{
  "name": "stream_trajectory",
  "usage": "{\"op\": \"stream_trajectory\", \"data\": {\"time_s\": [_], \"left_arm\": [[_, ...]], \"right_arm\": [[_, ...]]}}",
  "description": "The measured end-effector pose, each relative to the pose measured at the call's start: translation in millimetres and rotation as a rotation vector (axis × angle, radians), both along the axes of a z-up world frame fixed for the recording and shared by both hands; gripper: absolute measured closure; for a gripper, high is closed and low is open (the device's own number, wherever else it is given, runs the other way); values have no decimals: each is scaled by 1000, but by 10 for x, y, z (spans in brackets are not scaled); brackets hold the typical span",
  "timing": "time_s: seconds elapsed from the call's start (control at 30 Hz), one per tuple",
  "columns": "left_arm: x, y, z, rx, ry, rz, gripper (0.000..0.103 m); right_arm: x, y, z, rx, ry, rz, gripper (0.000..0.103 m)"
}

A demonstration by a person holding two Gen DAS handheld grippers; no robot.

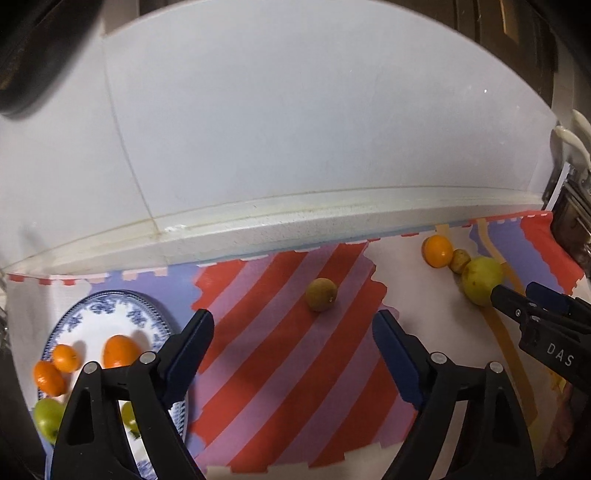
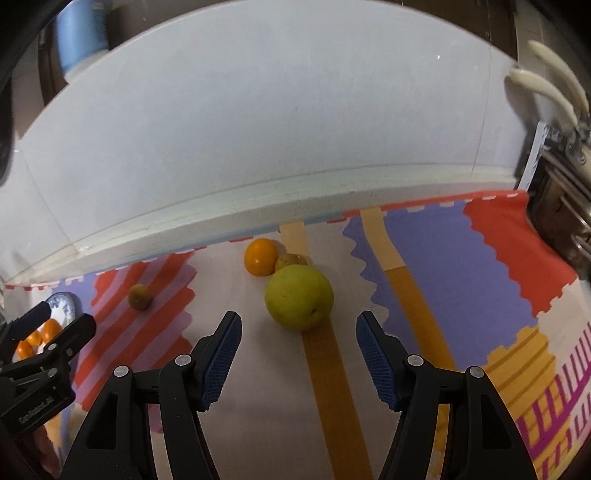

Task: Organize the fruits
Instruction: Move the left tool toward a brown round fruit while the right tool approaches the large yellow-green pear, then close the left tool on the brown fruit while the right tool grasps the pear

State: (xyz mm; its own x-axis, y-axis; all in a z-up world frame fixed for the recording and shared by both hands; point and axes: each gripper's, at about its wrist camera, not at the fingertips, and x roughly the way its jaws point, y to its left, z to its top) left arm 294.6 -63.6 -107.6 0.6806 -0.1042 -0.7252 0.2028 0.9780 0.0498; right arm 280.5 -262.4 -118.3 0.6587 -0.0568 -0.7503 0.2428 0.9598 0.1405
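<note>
— Striped in red and lilac, with orange bands and blue blocks, a patterned cloth (image 1: 280,354) covers the counter; a pale stone ledge (image 1: 295,229) runs along its far edge under a white tiled wall (image 1: 295,110). At the far right, cream handles (image 2: 546,88) stick out of a metal rack.

— Any writing?

— White letters "DAS" show on the right gripper's (image 1: 511,295) body in the left view. The left gripper's (image 2: 66,319) body carries small print in the right view, too blurred to read.

— Where is the fruit?

— Three pieces sit touching in a row near the ledge: an orange (image 2: 260,256), a small brown fruit (image 2: 290,260) and a big yellow-green fruit (image 2: 298,297). A brownish round fruit (image 1: 321,294) lies alone on the stripes, well apart from them. A blue-and-white plate (image 1: 110,310) on the left holds three oranges (image 1: 120,350) and green fruits (image 1: 48,415).

— And the claws?

— Both stand open with nothing between the pads. The left gripper (image 1: 293,326) hangs over the stripes with the lone brown fruit just beyond its tips. The right gripper (image 2: 299,326) frames the big yellow-green fruit, its tips just short of it.

— What does one view add?

— Only the left view shows the plate's contents fully; only the right view shows the magenta stripes (image 2: 561,398) at the cloth's right end and something blue (image 2: 79,33) above the wall.
</note>
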Motion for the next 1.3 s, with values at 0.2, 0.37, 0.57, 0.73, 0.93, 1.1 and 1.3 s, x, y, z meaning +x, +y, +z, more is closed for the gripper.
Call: {"op": "stream_trajectory", "data": {"time_s": [0.2,0.37,0.57,0.73,0.93,1.1,1.3], "left_arm": [[174,-78,-152,-5,31,-23,22],[318,-130,-271,-1,58,-31,33],[449,-152,-364,14,82,-33,45],[507,-180,-415,8,97,-48,55],[620,-309,-472,-5,114,-59,70],[631,-321,-458,-12,121,-56,77],[600,-248,-427,-18,123,-52,77]], "right_arm": [[123,-40,-122,2,20,-2,38],[199,-58,-189,9,35,-6,38],[268,-17,-254,-12,53,6,42],[310,-16,-297,1,58,18,47],[340,16,-298,-10,53,27,51],[393,-32,-312,-6,45,25,51],[458,-54,-332,-1,48,28,51]]}}
